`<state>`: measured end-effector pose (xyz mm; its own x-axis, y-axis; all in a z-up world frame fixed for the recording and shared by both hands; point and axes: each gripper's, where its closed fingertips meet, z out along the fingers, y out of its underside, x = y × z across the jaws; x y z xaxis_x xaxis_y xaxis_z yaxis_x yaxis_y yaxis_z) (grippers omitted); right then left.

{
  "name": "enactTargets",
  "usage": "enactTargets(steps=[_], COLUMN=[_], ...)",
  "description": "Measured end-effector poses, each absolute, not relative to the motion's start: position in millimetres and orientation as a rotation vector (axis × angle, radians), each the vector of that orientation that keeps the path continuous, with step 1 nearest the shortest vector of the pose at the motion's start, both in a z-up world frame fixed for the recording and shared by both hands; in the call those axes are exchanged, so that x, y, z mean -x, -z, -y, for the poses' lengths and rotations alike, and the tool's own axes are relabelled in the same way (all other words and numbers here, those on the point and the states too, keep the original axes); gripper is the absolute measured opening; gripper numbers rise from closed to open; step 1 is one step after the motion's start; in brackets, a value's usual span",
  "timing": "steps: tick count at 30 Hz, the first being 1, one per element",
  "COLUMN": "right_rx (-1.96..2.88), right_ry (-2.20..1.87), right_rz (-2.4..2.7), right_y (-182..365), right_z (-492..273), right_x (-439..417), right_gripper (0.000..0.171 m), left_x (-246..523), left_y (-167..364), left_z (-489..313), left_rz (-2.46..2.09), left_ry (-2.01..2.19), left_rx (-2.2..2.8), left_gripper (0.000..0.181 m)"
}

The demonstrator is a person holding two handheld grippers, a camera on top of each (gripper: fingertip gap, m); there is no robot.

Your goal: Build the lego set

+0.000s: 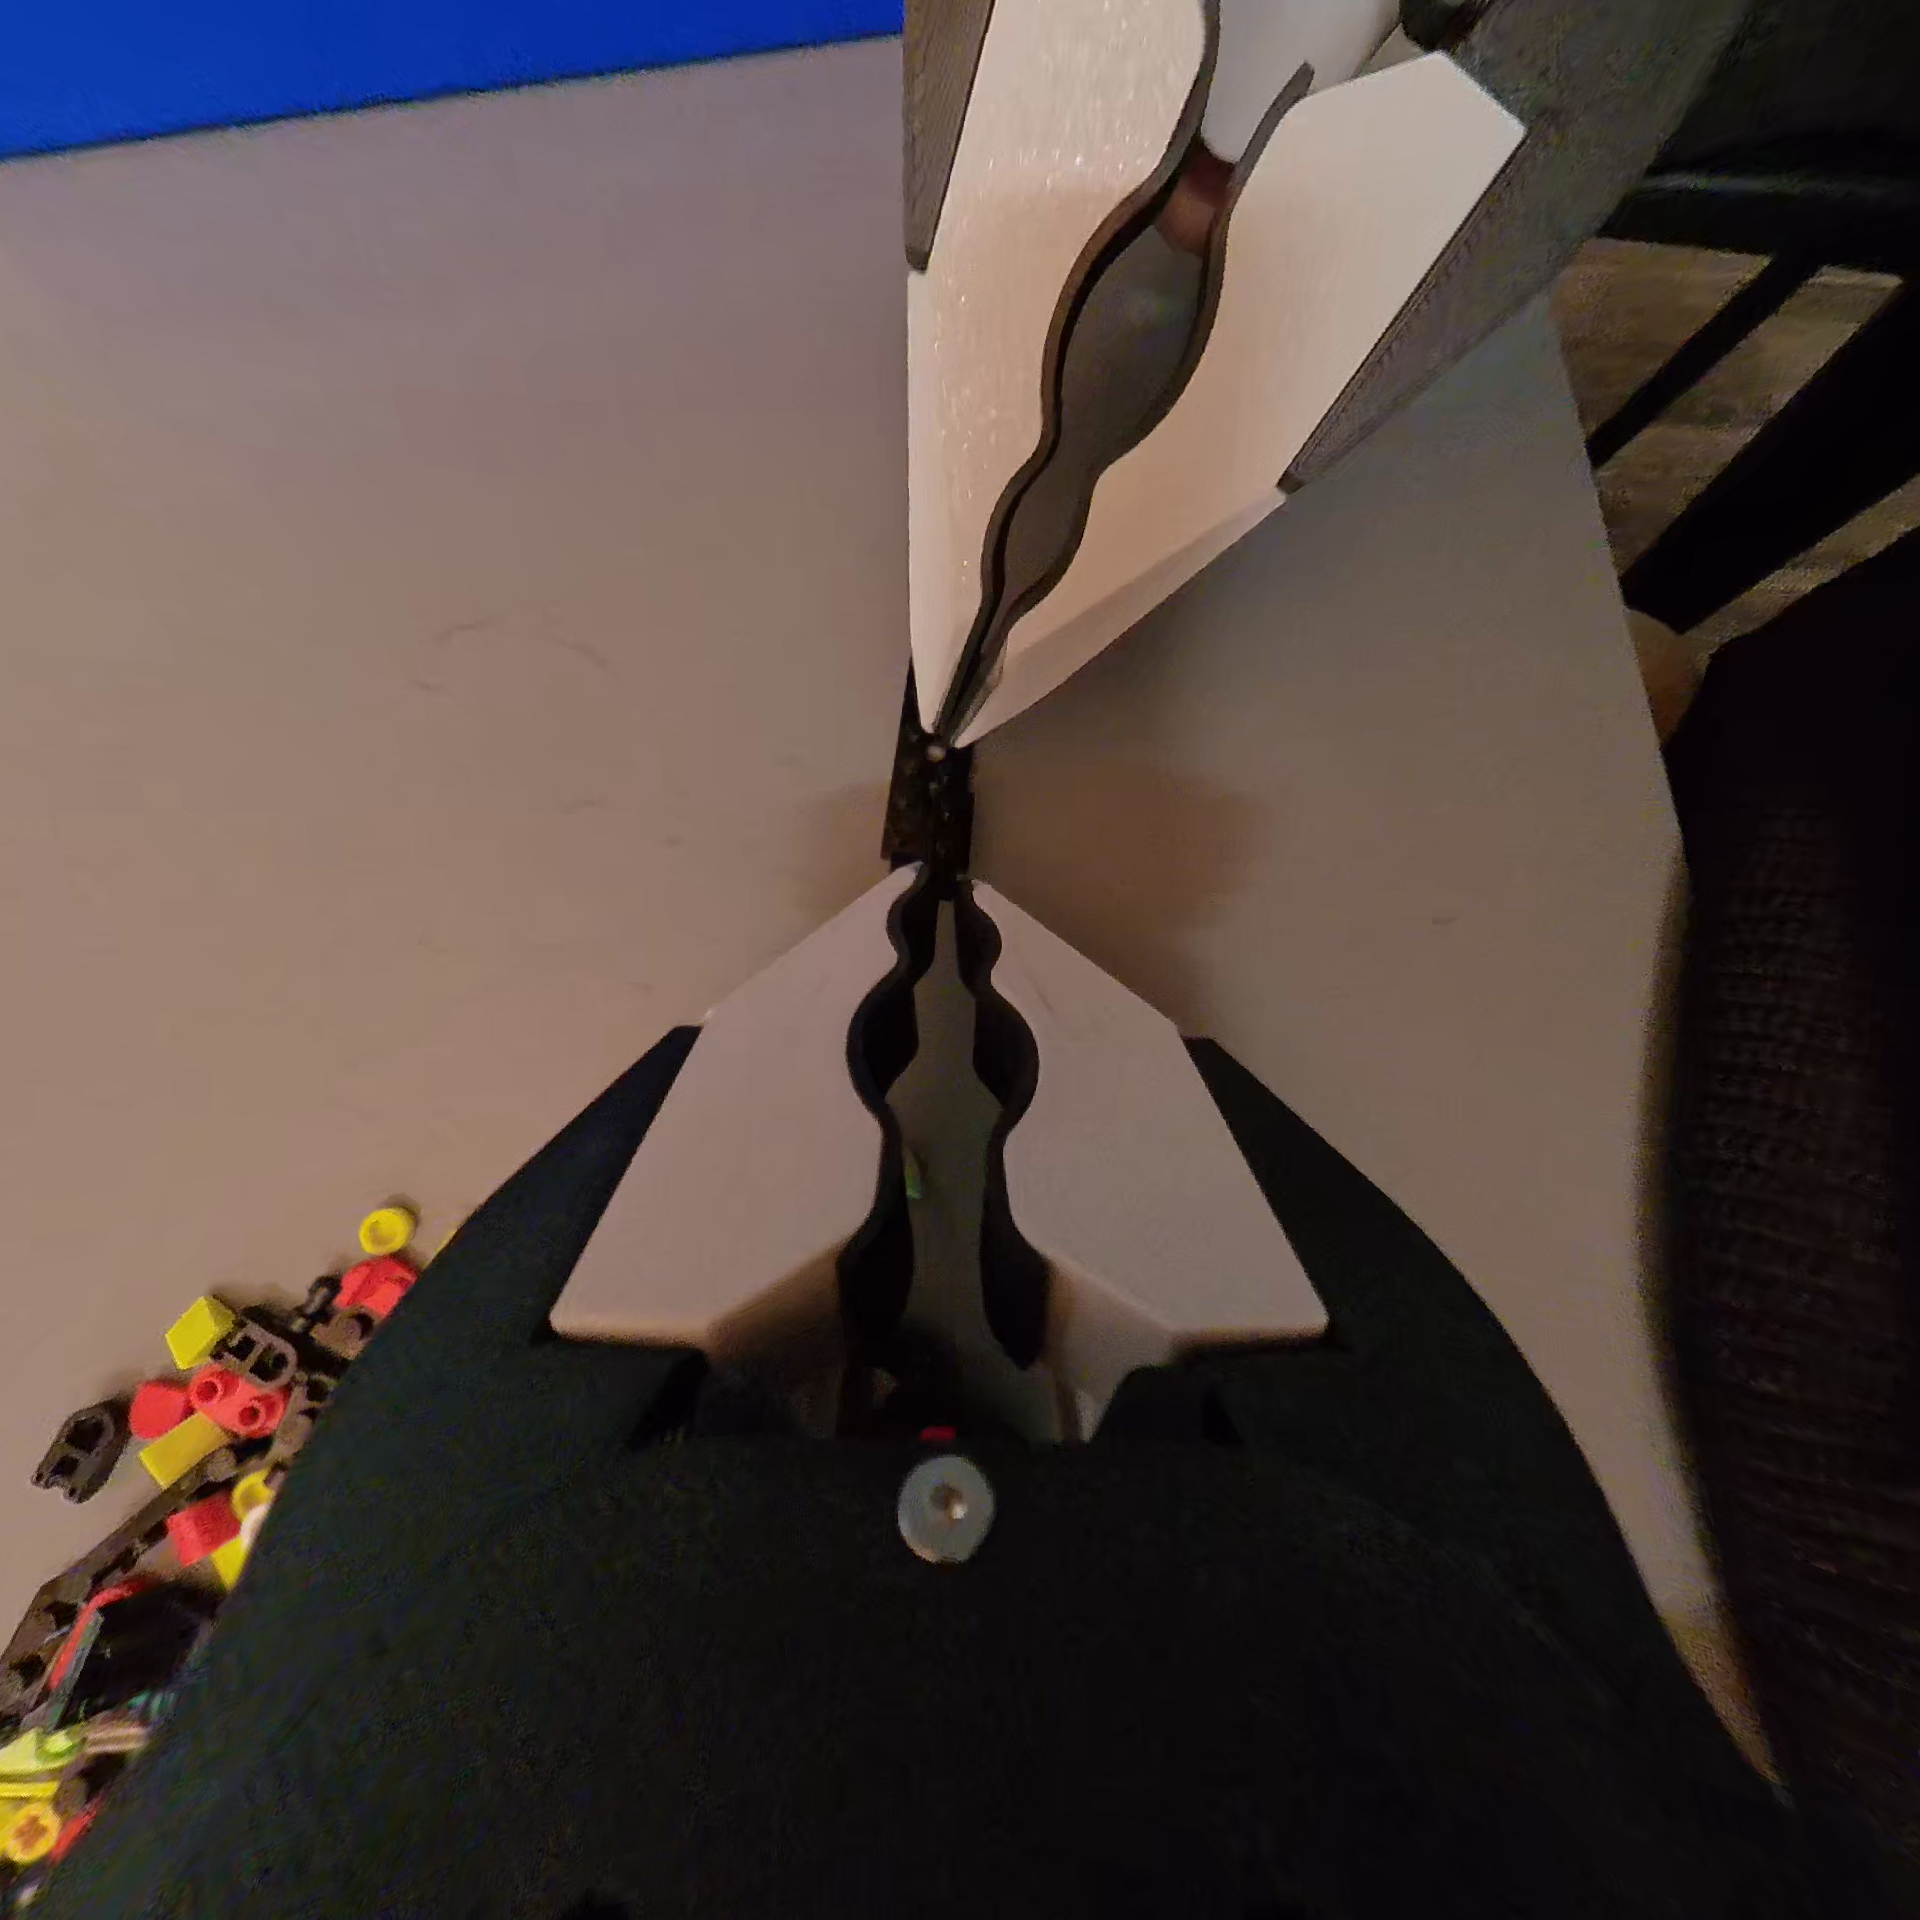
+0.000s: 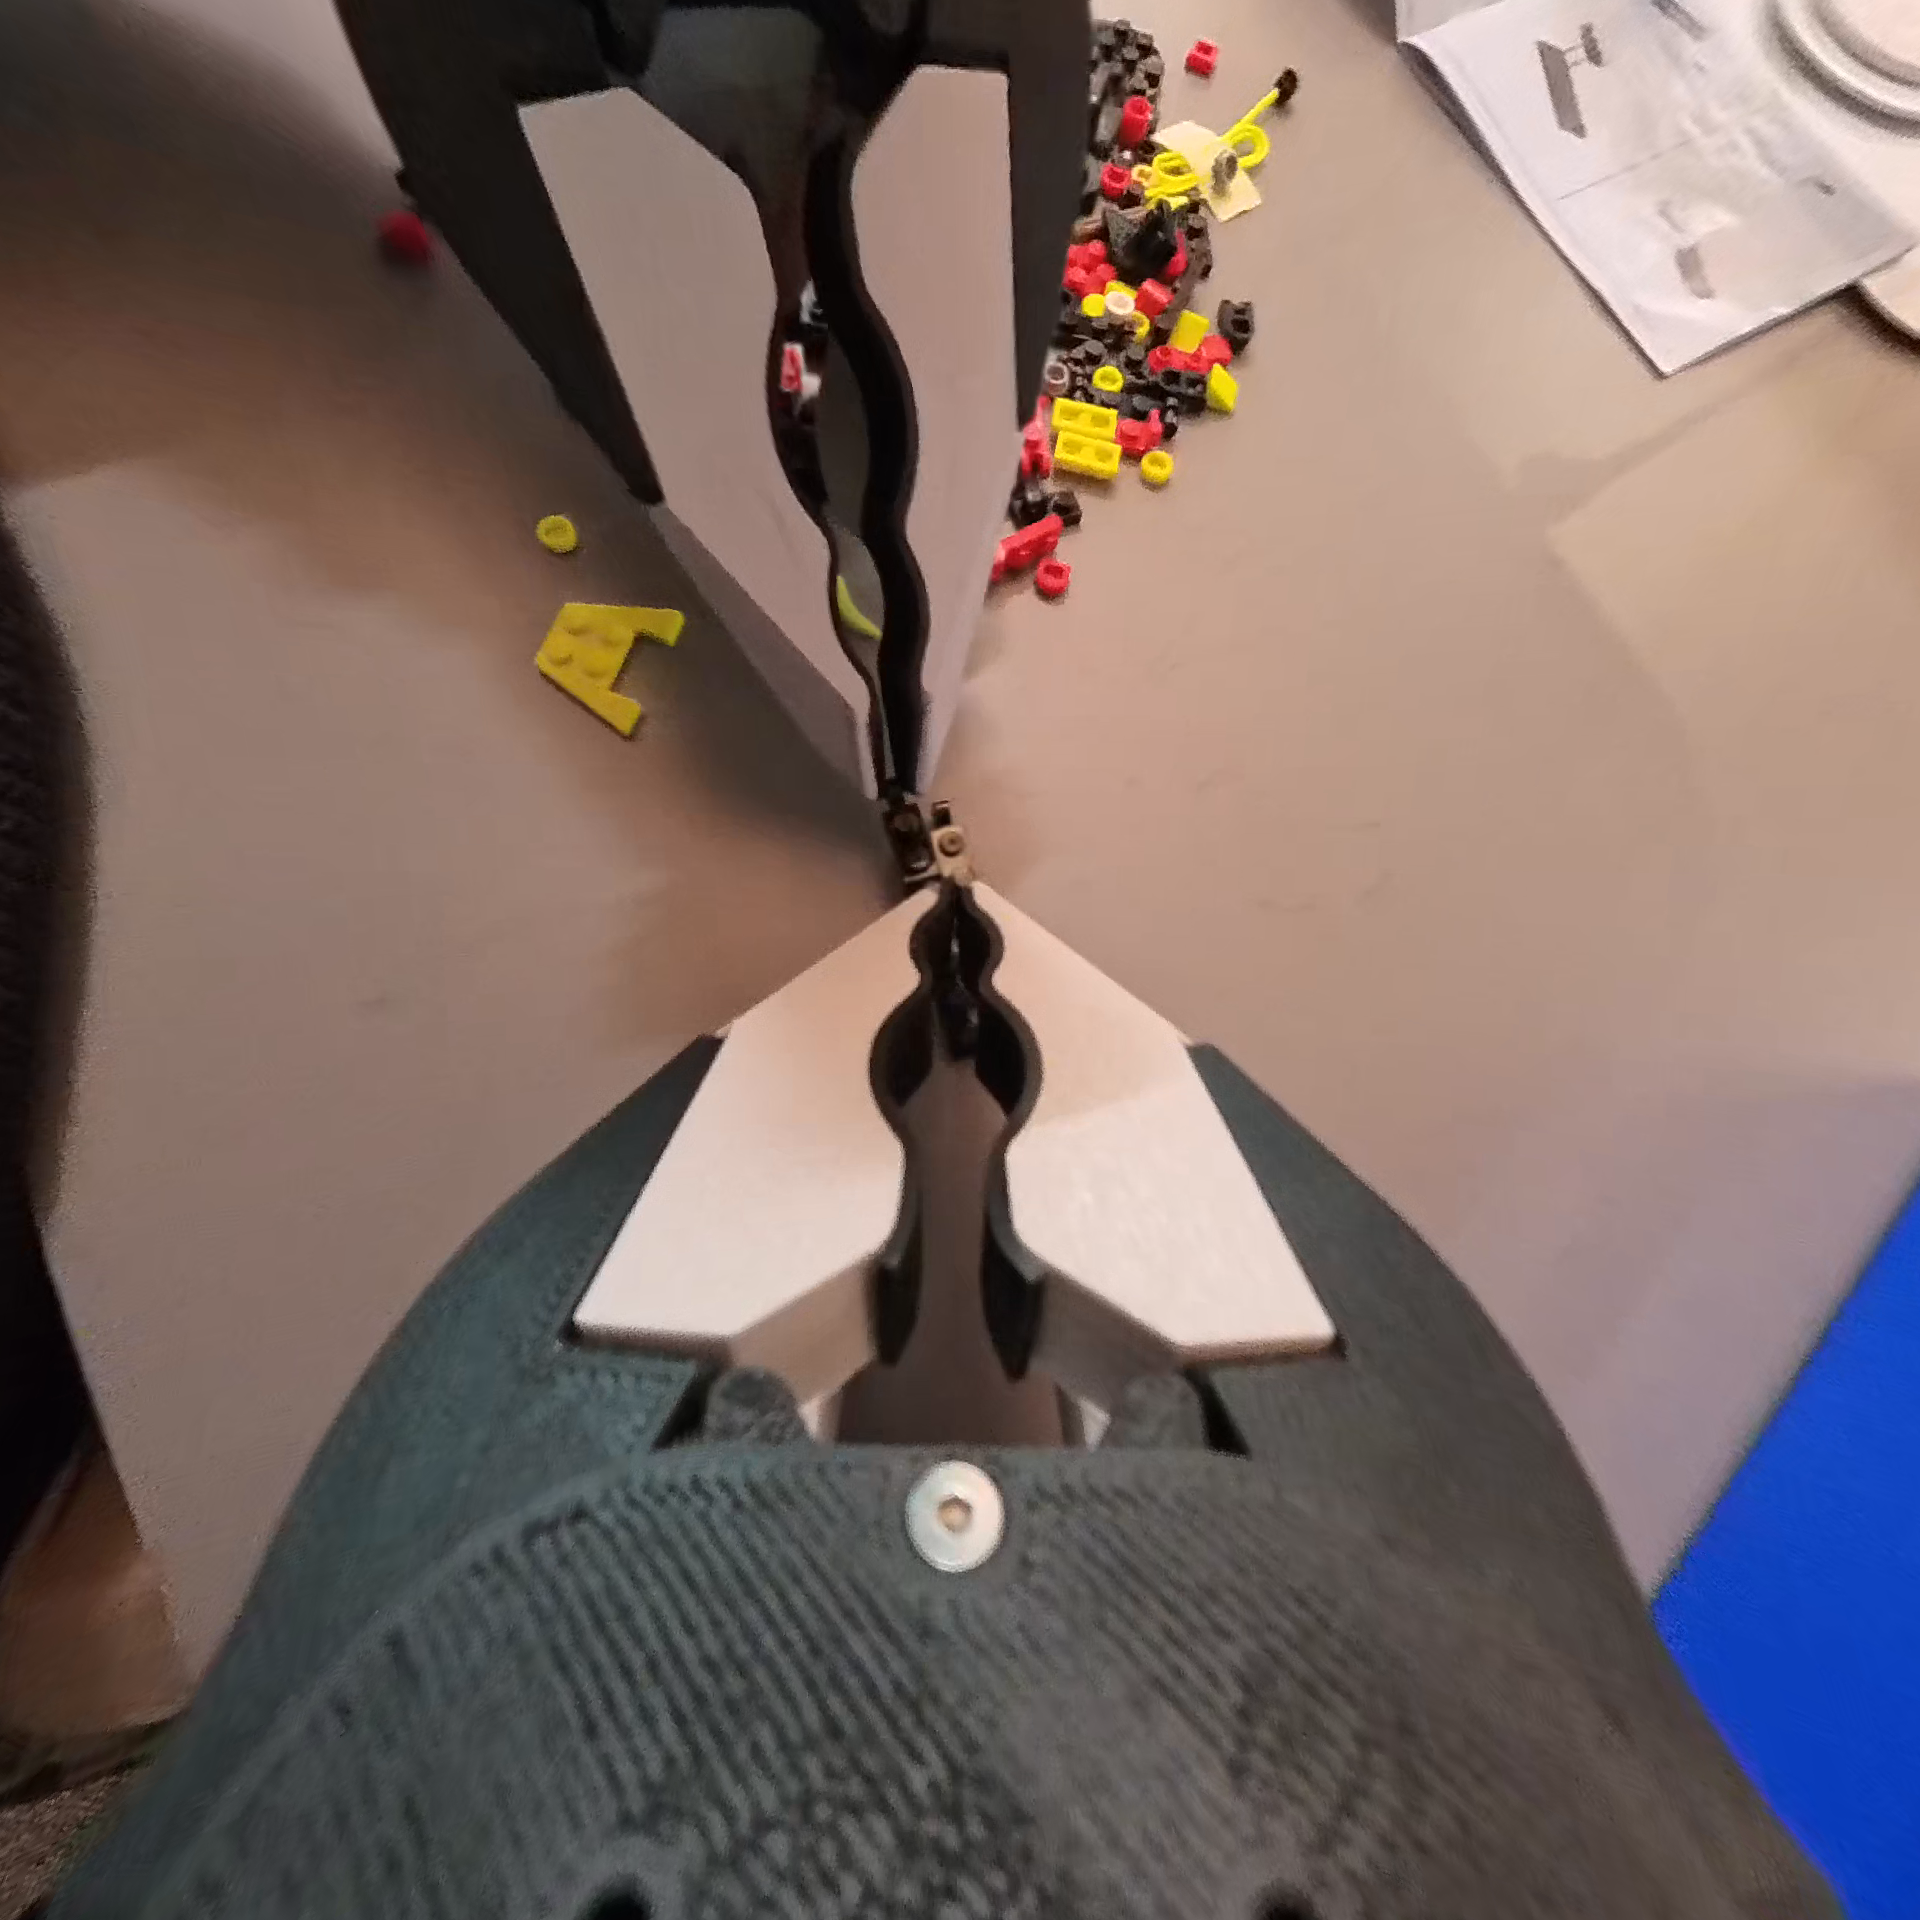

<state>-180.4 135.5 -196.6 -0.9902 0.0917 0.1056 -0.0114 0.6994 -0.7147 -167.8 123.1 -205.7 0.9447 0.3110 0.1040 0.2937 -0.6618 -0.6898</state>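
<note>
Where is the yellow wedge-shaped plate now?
In the right wrist view, the yellow wedge plate lies flat on the table, left of the left gripper, with a small yellow round stud just beyond it.

Piece (image 1: 928, 802) between opposed gripper tips (brick pile (image 2: 1138, 312) beyond, on table (image 2: 1351, 779))

Each gripper, the left gripper (image 1: 940, 873) and the right gripper (image 2: 951, 899), has a dark textured printed body, white wedge-shaped fingers (image 2: 790, 1174) with wavy black inner pads, and a silver screw (image 2: 954, 1515) with washer at centre.
</note>
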Motion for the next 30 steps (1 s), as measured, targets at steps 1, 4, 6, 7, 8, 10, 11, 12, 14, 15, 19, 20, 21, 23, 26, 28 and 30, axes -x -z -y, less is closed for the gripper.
enactTargets(steps=[1, 4, 6, 7, 8, 10, 11, 12, 14, 15, 19, 20, 21, 23, 26, 28, 30], right_rx=[0.063, 0.043, 0.029, 0.024, 0.021, 0.017, 0.015, 0.013, 0.009, 0.006, -0.011, -0.015, -0.015, -0.012, -0.005, -0.002, 0.003], right_ry=[-1.164, -1.149, -1.135, -1.131, -1.131, -1.136, -1.139, -1.14, -1.139, -1.135, -1.102, -1.095, -1.093, -1.092, -1.086, -1.086, -1.085], right_rz=[2.769, 2.761, 2.759, 2.761, 2.763, 2.764, 2.764, 2.764, 2.767, 2.768, 2.765, 2.764, 2.764, 2.769, 2.778, 2.779, 2.779], right_y=[196.9, 197.9, 199.3, 200.1, 200.5, 200.2, 200.0, 199.9, 200.4, 201.1, 204.1, 204.8, 205.0, 205.3, 206.4, 206.4, 206.6], right_z=[-135.5, -133.7, -132.7, -132.3, -131.8, -130.7, -130.1, -129.6, -128.8, -128.5, -127.9, -127.9, -127.7, -127.8, -128.2, -128.2, -128.3], right_x=[180.5, 179.4, 178.9, 178.6, 177.9, 177.1, 176.9, 176.6, 175.9, 175.5, 175.7, 175.8, 175.7, 175.8, 175.9, 176.1, 176.6], right_gripper=[0.0, 0.0, 0.0, 0.0, 0.0, 0.0, 0.0, 0.0, 0.0, 0.0, 0.0, 0.0, 0.0, 0.0, 0.0, 0.0, 0.0], left_x=[168.4, 168.7, 167.8, 167.9, 168.3, 168.5, 168.8, 169.1, 169.2, 169.2, 169.0, 169.3, 169.5, 169.6, 170.1, 170.3, 170.9], left_y=[207.6, 209.6, 211.0, 211.3, 211.5, 211.7, 211.7, 211.9, 212.3, 212.5, 213.5, 213.6, 213.6, 213.5, 212.2, 212.3, 212.2], left_z=[-122.7, -124.1, -124.7, -124.9, -125.1, -125.7, -125.9, -126.1, -126.6, -126.7, -126.8, -126.9, -127.0, -127.1, -127.6, -127.6, -127.7], left_rz=[0.426, 0.423, 0.416, 0.412, 0.412, 0.42, 0.425, 0.429, 0.433, 0.434, 0.439, 0.442, 0.444, 0.444, 0.445, 0.446, 0.452], left_ry=[-0.023, -0.008, 0.002, -0.002, -0.005, 0.001, 0.001, 0.001, 0.002, 0.003, 0.01, 0.009, 0.01, 0.011, 0.009, 0.01, 0.01], left_rx=[2.339, 2.341, 2.356, 2.361, 2.365, 2.365, 2.363, 2.362, 2.362, 2.361, 2.363, 2.363, 2.362, 2.362, 2.356, 2.358, 2.356], left_gripper=[0.0, 0.0, 0.0, 0.0, 0.0, 0.0, 0.0, 0.0, 0.0, 0.0, 0.0, 0.0, 0.0, 0.0, 0.0, 0.0, 0.0])
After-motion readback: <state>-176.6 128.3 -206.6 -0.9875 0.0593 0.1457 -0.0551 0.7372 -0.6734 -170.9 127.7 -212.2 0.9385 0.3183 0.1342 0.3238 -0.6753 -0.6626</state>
